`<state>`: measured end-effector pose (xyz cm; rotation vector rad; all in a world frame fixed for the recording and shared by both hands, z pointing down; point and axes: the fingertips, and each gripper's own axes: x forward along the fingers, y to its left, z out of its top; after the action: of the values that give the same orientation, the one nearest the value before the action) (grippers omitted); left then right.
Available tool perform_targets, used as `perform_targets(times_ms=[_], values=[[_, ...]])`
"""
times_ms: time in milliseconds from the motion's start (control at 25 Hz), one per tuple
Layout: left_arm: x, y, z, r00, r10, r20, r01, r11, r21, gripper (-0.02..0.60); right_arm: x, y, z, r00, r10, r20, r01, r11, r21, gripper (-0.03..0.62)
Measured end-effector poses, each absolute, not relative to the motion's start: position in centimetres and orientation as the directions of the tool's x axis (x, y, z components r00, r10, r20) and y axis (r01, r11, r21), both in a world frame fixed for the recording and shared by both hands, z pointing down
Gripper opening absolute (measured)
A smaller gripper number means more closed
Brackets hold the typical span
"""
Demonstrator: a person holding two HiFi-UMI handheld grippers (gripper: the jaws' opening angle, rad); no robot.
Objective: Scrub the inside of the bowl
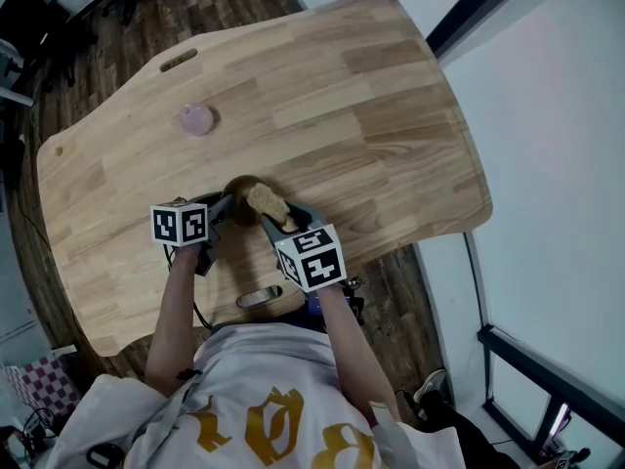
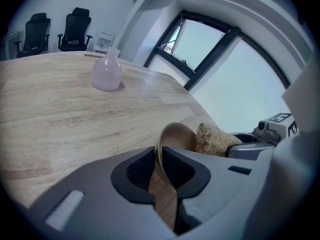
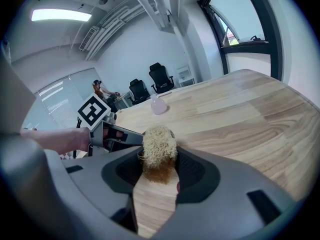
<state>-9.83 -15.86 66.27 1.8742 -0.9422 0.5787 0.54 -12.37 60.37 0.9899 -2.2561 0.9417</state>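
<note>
A small brown wooden bowl (image 1: 239, 191) is tipped on its side near the table's front edge. My left gripper (image 1: 221, 213) is shut on its rim, and the thin wall (image 2: 170, 146) stands between the two jaws in the left gripper view. A tan fibrous scrubber (image 1: 266, 202) is pressed against the bowl's open side. My right gripper (image 1: 280, 221) is shut on it. In the right gripper view the scrubber (image 3: 158, 149) fills the gap between the jaws and hides most of the bowl. From the left gripper view the scrubber (image 2: 214, 139) sits just right of the bowl.
A pink vase (image 1: 195, 120) stands on the wooden table (image 1: 371, 106) farther back and to the left, also seen as a pink vase (image 2: 107, 72) in the left gripper view. Office chairs (image 2: 75, 29) stand beyond the table. A window wall runs along the right.
</note>
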Motion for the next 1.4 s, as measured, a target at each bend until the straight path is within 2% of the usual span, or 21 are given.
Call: perform_targets(times_ms=[520,960,1200,1400], values=[[-9.4,-16.0,64.6,0.595,-0.399,0.698,-0.803,-0.302,0.513,0.046,0.7,-11.4,61.2,-0.571,-0.402,0.716,-0.796,0.486,-0.361,0.173],[-7.8,-14.1,62.8,0.571,-0.379,0.728,-0.806,-0.428,0.41,0.05,1.6,-9.3,61.9,-0.542,-0.366,0.757,-0.823,0.413,-0.39,0.173],[-6.5,-12.7,62.3,0.599,-0.365,0.713,-0.785,-0.442,0.434,0.06,2.8,-8.6,62.2,-0.522,-0.366,0.77,-0.846,0.333,-0.416,0.173],[-6.4,-11.9,62.0,0.61,-0.37,0.701,-0.782,-0.428,0.454,0.063,3.0,-8.4,62.0,-0.515,-0.363,0.776,-0.849,0.338,-0.405,0.173]])
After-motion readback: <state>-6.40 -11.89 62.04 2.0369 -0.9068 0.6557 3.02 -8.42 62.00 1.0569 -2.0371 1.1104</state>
